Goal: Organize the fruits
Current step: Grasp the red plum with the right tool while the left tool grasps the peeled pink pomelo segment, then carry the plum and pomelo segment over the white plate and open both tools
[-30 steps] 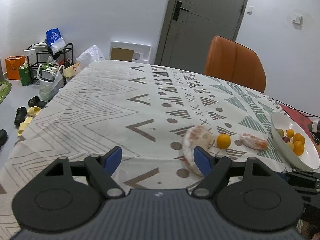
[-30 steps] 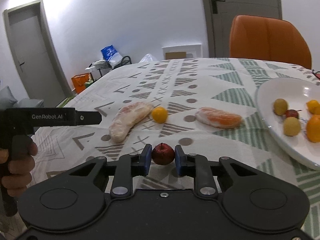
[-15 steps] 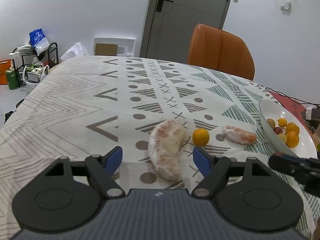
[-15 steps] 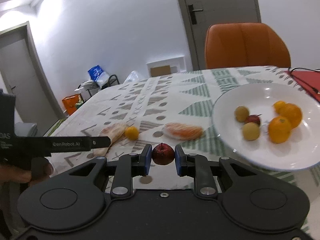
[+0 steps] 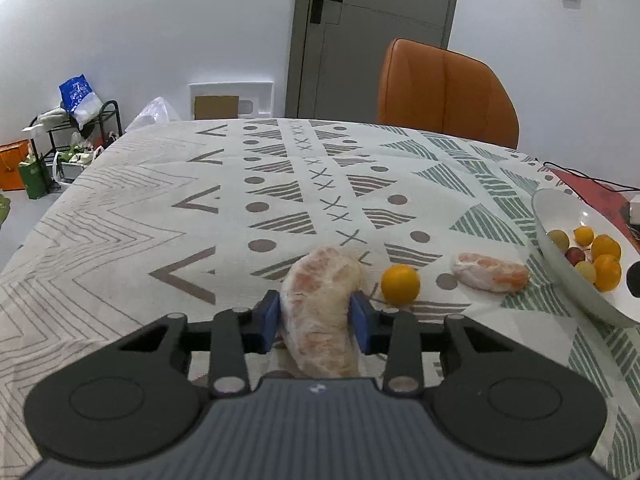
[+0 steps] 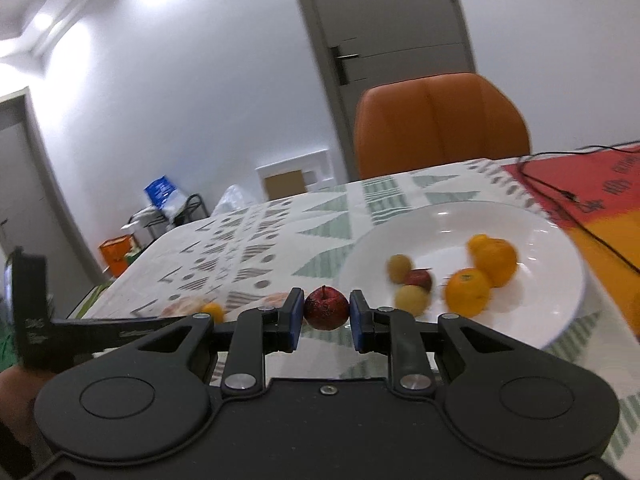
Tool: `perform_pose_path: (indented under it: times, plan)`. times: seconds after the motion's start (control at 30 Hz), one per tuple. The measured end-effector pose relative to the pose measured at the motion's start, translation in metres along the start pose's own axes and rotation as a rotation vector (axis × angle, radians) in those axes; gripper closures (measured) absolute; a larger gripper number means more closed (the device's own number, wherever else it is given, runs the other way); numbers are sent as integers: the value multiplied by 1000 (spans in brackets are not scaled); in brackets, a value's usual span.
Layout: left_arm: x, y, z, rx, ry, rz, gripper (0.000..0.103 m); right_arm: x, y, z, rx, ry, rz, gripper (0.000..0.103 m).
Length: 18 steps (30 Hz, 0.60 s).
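We see the left tool (image 5: 316, 322) pinching the large peeled citrus piece (image 5: 322, 312) on the patterned table (image 5: 160, 208); a small orange (image 5: 400, 284) lies just beside it, and a smaller peeled segment (image 5: 490, 278) lies near the white plate (image 5: 560, 208); the right tool (image 6: 326, 320) grips a small red apple (image 6: 326, 307) in front of that plate (several fruits already in it, blurred).

left gripper (image 5: 316, 322) moved in and closed its fingers around the peeled pomelo segment (image 5: 322, 308); right gripper (image 6: 326, 316) carried the small red apple (image 6: 326, 307) up near the white plate (image 6: 560, 312).
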<state>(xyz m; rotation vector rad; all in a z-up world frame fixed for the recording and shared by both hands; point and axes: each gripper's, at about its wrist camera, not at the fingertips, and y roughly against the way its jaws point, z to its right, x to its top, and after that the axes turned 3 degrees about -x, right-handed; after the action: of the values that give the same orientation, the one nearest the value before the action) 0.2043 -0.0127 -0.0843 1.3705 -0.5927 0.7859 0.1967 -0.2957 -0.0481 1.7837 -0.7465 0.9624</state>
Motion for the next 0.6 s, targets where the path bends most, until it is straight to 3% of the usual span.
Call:
perform_pose_path:
  times: [0.6]
  plan:
    - [13,24,59,-119,-71,69,67,-6,18,54,-148,-70,42,80]
